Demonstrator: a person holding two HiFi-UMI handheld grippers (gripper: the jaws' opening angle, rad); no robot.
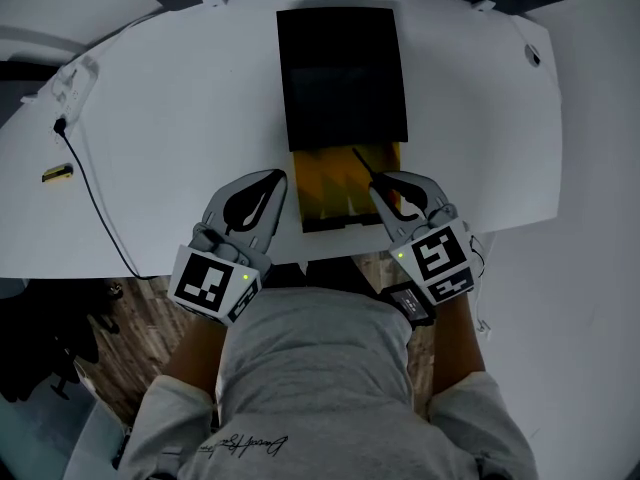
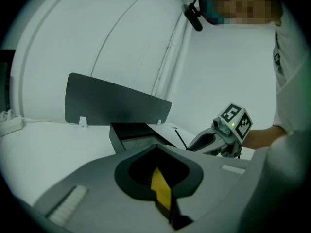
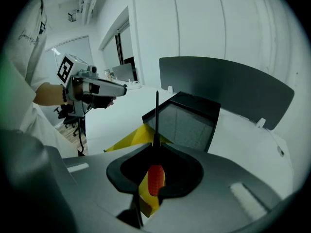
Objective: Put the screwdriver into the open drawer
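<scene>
The screwdriver (image 3: 156,177) handle is mostly buried in the right gripper (image 1: 381,190), whose jaws clamp it. Only a red stub and the dark shaft show. A black cabinet (image 1: 342,73) stands behind the yellow open drawer (image 1: 330,183). The shaft slants far-left over the drawer's right side. The left gripper (image 1: 279,176), jaws together and empty, hovers at the drawer's left.

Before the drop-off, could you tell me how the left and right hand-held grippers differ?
The right grey hand-held gripper is clamped on the red-handled, black-shafted screwdriver; the left grey hand-held gripper has its jaws shut on nothing. The right one's tip is over the open yellow drawer, while the left one sits beside the drawer's left edge, over the white table. Both point towards the drawer.
</scene>
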